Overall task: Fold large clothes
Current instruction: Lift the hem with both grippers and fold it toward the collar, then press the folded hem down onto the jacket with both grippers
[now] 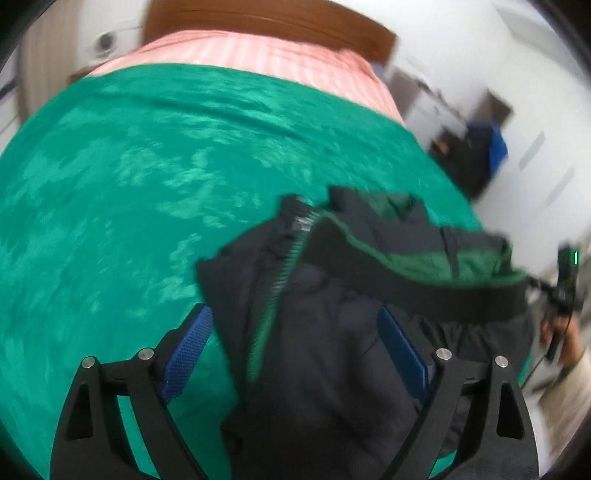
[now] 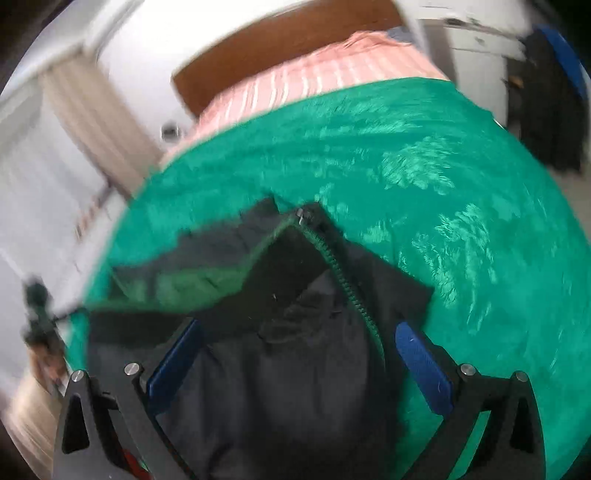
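Note:
A black jacket [image 1: 325, 354] with green lining and a green zipper lies bunched on the green bedspread [image 1: 129, 177]. My left gripper [image 1: 295, 350] is open, its blue pads on either side of the jacket's lower part. The jacket also shows in the right wrist view [image 2: 295, 350], where my right gripper [image 2: 295, 365] is open and straddles it, the zipper [image 2: 347, 280] running up between the pads. Whether the pads touch the cloth I cannot tell. Both views are blurred.
A pink striped sheet [image 1: 258, 59] and a brown headboard [image 1: 258, 22] lie at the bed's far end. A dark bag with blue [image 1: 484, 155] sits beside the bed. The other gripper and hand [image 1: 565, 295] show at the right edge.

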`<state>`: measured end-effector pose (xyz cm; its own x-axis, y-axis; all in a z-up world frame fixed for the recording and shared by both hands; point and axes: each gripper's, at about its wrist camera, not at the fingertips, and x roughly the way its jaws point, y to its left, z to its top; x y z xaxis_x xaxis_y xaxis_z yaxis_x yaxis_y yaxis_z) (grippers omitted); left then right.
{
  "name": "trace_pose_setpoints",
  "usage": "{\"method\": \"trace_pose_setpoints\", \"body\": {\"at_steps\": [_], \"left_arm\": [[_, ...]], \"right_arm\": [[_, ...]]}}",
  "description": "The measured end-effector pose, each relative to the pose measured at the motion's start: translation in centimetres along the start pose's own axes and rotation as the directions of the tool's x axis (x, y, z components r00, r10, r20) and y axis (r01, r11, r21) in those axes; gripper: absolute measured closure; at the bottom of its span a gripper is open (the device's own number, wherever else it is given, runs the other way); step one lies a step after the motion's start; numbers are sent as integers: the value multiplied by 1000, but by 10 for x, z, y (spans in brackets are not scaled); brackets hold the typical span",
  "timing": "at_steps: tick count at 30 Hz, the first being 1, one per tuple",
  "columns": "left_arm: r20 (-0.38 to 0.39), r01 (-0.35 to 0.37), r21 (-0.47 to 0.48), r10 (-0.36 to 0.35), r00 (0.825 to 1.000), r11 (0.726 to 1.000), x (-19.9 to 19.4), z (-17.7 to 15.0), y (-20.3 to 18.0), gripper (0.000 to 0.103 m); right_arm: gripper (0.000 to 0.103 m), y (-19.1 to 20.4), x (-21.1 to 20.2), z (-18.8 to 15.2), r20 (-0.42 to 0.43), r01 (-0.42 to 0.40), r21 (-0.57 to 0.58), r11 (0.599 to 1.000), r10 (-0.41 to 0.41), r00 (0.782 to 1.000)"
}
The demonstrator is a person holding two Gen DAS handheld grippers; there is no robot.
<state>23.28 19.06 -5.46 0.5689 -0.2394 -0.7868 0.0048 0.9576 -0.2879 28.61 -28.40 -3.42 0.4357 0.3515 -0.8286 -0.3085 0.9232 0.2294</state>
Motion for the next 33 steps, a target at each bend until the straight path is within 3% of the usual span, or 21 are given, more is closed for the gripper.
{"method": "trace_pose_setpoints", "body": {"at_steps": [1, 2, 3, 4, 5, 6, 7, 12, 15, 17, 20, 21, 25, 28, 33], "left_arm": [[-28, -17, 25, 18, 999, 1000, 9, 3, -6, 13], [-57, -44, 43, 46, 997, 998, 20, 4, -11, 18], [-89, -62, 52, 66, 994, 997, 32, 4, -14, 46], [-112, -72, 51, 77, 991, 996, 39, 1, -16, 74], [-107, -88, 54, 93, 990, 995, 39, -1, -18, 85], [-79, -117, 69, 122, 989, 991, 33, -4, -20, 91], [-40, -131, 76, 135, 990, 988, 22, -5, -20, 93], [100, -75, -51, 80, 992, 996, -24, 14, 0, 94], [178, -142, -51, 149, 973, 988, -16, 33, -8, 94], [158, -178, -100, 193, 969, 979, 18, 42, -1, 93], [53, -223, -157, 234, 971, 962, 86, 39, 23, 90], [48, -215, -162, 226, 973, 963, 99, 33, 27, 85], [117, -142, -233, 173, 978, 962, 113, 20, 43, 73], [140, -96, -263, 137, 981, 960, 117, 13, 53, 70], [162, -85, -271, 132, 978, 959, 123, 9, 54, 68]], "right_arm": [[1, 3, 10, 1, -26, 41, -27, 999, -42, 999], [10, 4, 17, 0, -44, 68, -42, 997, -70, 997], [28, 4, 26, 1, -58, 64, -43, 997, -67, 996], [38, 4, 30, 0, -64, 67, -31, 997, -69, 996], [65, 7, 30, 0, -53, 84, -29, 996, -85, 995], [82, 10, 27, -1, -35, 111, -34, 993, -113, 993], [83, 14, 18, -1, -2, 151, -46, 988, -151, 989], [88, 18, -30, 20, 150, 158, -28, 987, -152, 977], [88, 19, -27, 40, 203, 174, 8, 985, -172, 964], [88, 9, 6, 50, 190, 184, 57, 981, -192, 963], [86, -18, 74, 39, 91, 173, 130, 976, -186, 978], [81, -27, 91, 31, 72, 153, 159, 975, -166, 983], [79, -59, 106, 7, 187, -36, 296, 954, -21, 982], [78, -70, 110, -2, 230, -101, 318, 943, 27, 973], [78, -73, 113, -10, 263, -145, 326, 934, 57, 963]]}}
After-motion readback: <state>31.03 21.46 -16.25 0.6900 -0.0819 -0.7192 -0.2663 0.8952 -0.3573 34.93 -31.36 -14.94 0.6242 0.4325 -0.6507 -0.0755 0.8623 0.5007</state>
